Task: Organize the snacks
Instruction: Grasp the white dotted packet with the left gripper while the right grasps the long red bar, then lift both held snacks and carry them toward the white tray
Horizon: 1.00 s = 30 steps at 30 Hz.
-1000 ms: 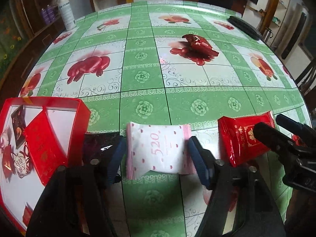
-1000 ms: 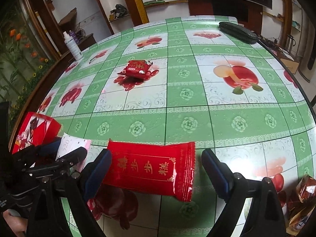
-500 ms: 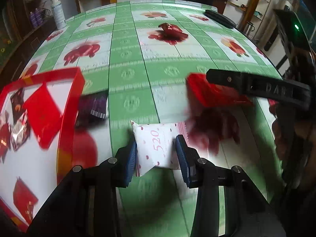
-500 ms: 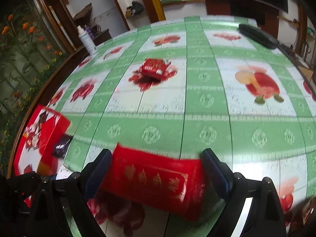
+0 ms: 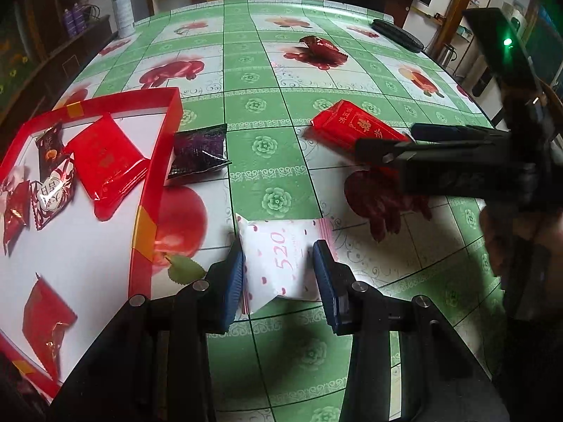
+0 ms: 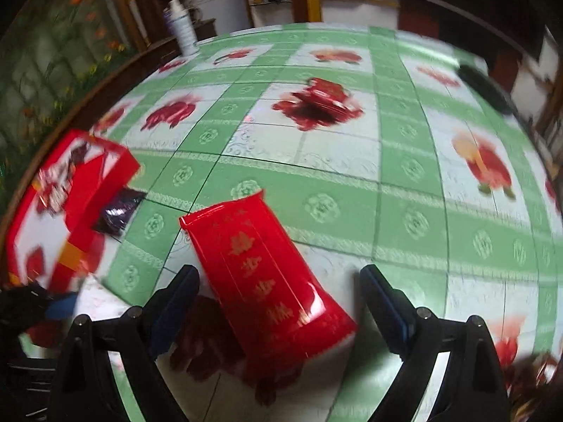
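My left gripper [image 5: 278,274] is shut on a white snack packet printed "520" [image 5: 281,256] and holds it just above the table. A red box [image 5: 155,176] with several snacks inside lies to its left; it also shows in the right wrist view [image 6: 102,190]. My right gripper [image 6: 278,302] is open, its fingers either side of a long red snack packet with gold characters [image 6: 267,274] that lies on the table. That packet also shows in the left wrist view [image 5: 355,128], partly behind the right gripper's fingers [image 5: 440,140].
A dark purple packet [image 5: 198,151] lies against the box's right wall. Another red packet [image 5: 322,47] lies far out on the green checked tablecloth [image 5: 274,161]. A white bottle [image 5: 121,7] stands at the far left edge, a black remote [image 5: 397,35] at the far right.
My left gripper closed on the white packet and lifted it. My right gripper swung and tilted; the long red packet now lies diagonally between its open fingers.
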{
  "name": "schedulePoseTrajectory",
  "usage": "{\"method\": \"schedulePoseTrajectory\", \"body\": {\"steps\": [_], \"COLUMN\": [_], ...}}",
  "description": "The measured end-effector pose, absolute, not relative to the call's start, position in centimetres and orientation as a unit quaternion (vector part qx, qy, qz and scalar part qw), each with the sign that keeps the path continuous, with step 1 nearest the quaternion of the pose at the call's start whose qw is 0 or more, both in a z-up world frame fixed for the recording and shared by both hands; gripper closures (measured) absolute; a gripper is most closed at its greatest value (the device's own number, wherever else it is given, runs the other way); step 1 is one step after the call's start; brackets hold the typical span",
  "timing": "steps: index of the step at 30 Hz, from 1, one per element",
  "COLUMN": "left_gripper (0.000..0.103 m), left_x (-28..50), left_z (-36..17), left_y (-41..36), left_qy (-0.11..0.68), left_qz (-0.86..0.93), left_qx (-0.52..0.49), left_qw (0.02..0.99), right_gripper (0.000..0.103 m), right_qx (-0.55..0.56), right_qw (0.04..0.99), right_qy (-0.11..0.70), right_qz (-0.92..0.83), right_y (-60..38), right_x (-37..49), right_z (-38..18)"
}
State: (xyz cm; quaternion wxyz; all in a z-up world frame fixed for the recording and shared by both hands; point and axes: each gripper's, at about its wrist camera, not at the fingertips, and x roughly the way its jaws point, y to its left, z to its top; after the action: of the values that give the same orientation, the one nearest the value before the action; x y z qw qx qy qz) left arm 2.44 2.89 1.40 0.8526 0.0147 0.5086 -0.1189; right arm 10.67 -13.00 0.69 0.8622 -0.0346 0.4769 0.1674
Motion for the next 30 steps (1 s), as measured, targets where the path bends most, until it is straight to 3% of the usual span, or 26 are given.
{"method": "schedulePoseTrajectory", "body": {"steps": [6, 10, 13, 30], "left_gripper": [0.065, 0.065, 0.065, 0.074], "left_x": [2.3, 2.1, 1.9, 1.2], "left_z": [1.4, 1.4, 1.4, 2.1], "left_y": [3.1, 3.3, 3.2, 3.9], "left_qy": [0.506, 0.505, 0.504, 0.49], "left_qz": [-0.124, -0.125, -0.125, -0.147], "left_qx": [0.012, 0.01, 0.012, -0.029], "left_qw": [0.854, 0.854, 0.855, 0.859], "right_gripper": [0.014, 0.041, 0.045, 0.046], "right_qx": [-0.081, -0.075, -0.074, -0.011], "right_qw": [0.87, 0.877, 0.88, 0.89], "right_qy": [0.455, 0.446, 0.441, 0.426], "right_qz": [0.17, 0.165, 0.161, 0.16], "right_y": [-11.4, -11.9, -12.0, -13.3], "right_x": [10.3, 10.1, 10.0, 9.4], "right_z": [0.0, 0.4, 0.5, 1.4]}}
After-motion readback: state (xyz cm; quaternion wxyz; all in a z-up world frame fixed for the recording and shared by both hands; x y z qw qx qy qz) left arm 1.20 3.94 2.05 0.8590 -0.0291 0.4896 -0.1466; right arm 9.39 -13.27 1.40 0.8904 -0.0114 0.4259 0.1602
